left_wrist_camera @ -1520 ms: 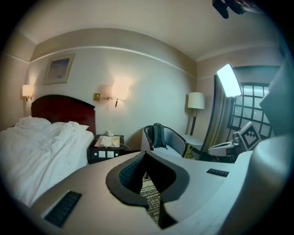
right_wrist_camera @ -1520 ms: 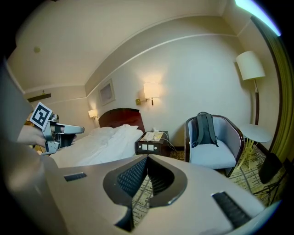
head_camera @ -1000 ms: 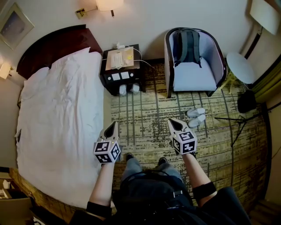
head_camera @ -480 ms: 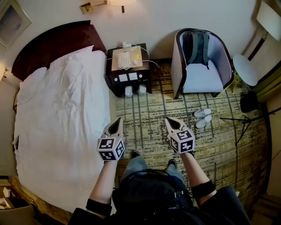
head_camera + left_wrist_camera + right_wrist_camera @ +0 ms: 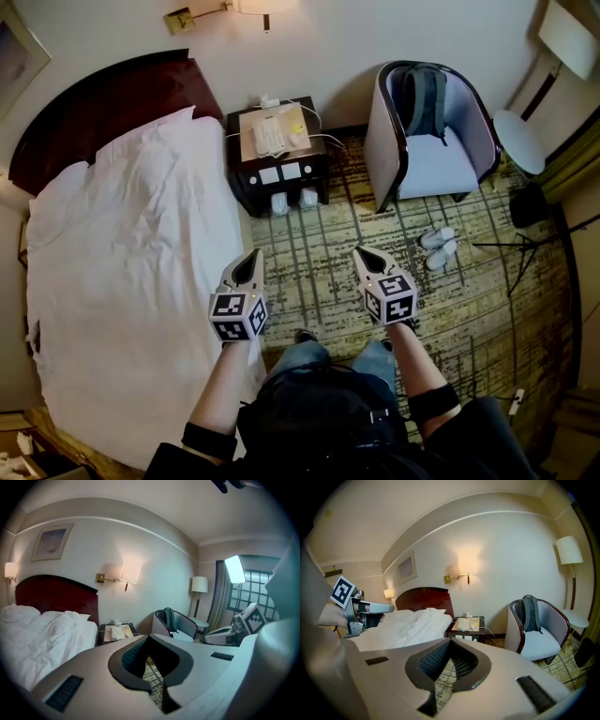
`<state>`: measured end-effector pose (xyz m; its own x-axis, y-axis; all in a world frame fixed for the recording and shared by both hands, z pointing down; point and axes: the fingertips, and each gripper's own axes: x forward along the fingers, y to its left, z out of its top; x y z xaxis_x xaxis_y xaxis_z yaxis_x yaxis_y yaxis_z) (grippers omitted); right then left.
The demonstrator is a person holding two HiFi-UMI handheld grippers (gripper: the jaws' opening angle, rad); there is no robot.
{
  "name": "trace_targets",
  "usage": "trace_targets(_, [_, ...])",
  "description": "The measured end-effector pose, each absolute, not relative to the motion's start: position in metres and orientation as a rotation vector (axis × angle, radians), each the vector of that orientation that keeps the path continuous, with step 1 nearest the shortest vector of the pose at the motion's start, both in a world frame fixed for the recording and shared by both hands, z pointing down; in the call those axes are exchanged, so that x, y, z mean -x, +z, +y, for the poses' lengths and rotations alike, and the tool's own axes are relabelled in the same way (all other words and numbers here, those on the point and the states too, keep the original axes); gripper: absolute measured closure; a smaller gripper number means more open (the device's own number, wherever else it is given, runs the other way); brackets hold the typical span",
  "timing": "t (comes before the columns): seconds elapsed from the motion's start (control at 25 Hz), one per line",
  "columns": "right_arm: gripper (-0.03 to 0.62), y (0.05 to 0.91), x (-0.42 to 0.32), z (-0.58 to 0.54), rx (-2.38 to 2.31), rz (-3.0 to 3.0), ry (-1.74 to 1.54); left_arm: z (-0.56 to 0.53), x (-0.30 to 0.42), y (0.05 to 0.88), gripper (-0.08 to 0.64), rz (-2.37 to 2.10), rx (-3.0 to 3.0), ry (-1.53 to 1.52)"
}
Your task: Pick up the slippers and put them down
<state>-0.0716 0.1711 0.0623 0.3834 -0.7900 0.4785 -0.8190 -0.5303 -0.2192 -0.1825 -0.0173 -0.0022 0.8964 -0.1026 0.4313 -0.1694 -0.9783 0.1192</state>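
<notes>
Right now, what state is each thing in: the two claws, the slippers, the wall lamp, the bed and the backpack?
Left claw: shut, empty.
Right claw: shut, empty.
Slippers: side by side on the carpet, untouched.
Wall lamp: lit.
Bed: unmade.
Backpack: upright in the armchair.

The framed picture (image 5: 14,56) is running off the head view's left edge. Two white things (image 5: 293,200) under the nightstand (image 5: 246,178) are showing too small to identify, and the slippers (image 5: 438,249) are showing little detail.
</notes>
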Motion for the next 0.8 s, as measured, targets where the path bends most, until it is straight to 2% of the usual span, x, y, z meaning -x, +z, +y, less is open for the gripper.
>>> trace_targets(0.44, [0.588,0.061,0.059,0.128,-2.542,-1.487,0.825,-0.051,0.167,0.007,0.56,-0.184,-2.888,0.641])
trace_targets(0.8, [0.588,0.073,0.002,0.112,-2.475,-1.572,0.837,-0.049,0.12,0.022,0.56,-0.267,-2.868,0.686])
